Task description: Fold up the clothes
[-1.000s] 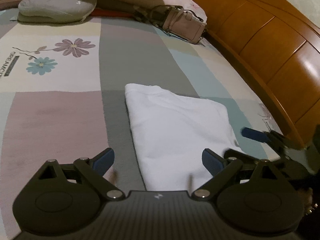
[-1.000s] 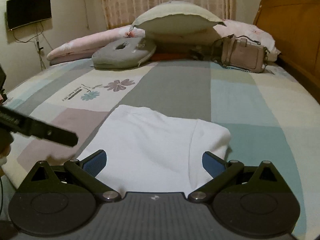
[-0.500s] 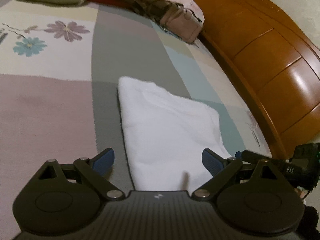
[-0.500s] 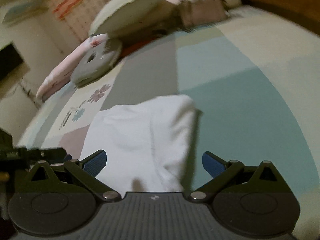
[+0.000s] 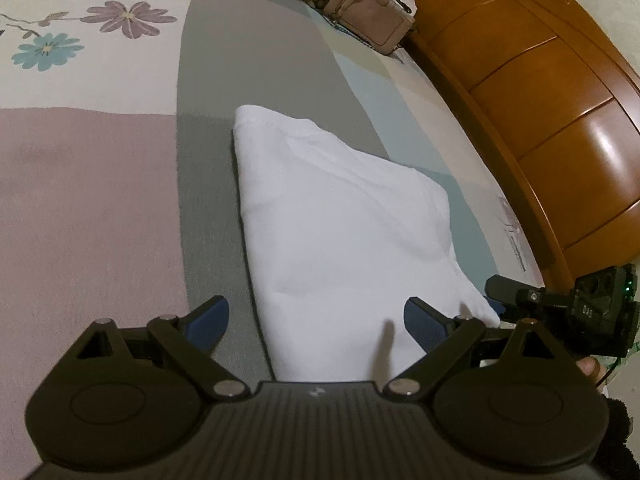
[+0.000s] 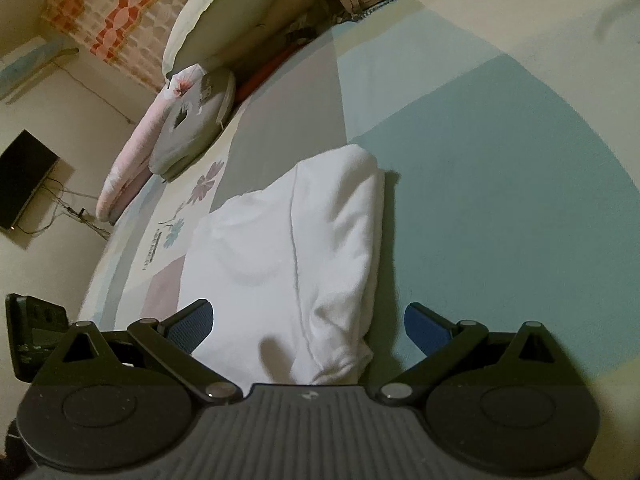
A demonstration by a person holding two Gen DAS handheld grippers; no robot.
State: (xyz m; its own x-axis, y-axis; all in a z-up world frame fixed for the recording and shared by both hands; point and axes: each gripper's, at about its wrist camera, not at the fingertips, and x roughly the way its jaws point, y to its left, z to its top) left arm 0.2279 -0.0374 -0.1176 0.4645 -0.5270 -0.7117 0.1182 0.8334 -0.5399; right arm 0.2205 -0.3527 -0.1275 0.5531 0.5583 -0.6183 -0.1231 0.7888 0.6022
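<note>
1. The left hand-held gripper [image 5: 316, 318] has its blue-padded fingers spread wide and holds nothing; its pads hover low over the near end of a folded white garment [image 5: 340, 232].
2. The right hand-held gripper [image 6: 308, 326] is likewise wide open and empty, tilted over the same near end; the garment's thick right-hand fold lies between its two pads.
3. In the left wrist view, part of the right hand-held gripper shows at the garment's near right corner, just beside the cloth; whether it touches the cloth cannot be told.
4. The folded white garment lies flat on the bed [image 5: 88, 200], a neat roughly rectangular stack running straight away from both grippers. It rests mostly on the grey stripe of the patchwork cover, its right edge reaching onto the teal panel [image 6: 500, 200].
5. Beyond the garment, flower prints [image 5: 128, 18] mark the cream panel to the left.
6. At the far end of the bed sit a beige handbag [image 5: 368, 20], a grey cushion [image 6: 196, 128] and a pale pillow [image 6: 232, 12].
7. A wooden bed board [image 5: 552, 92] runs along the bed's right side.
</note>
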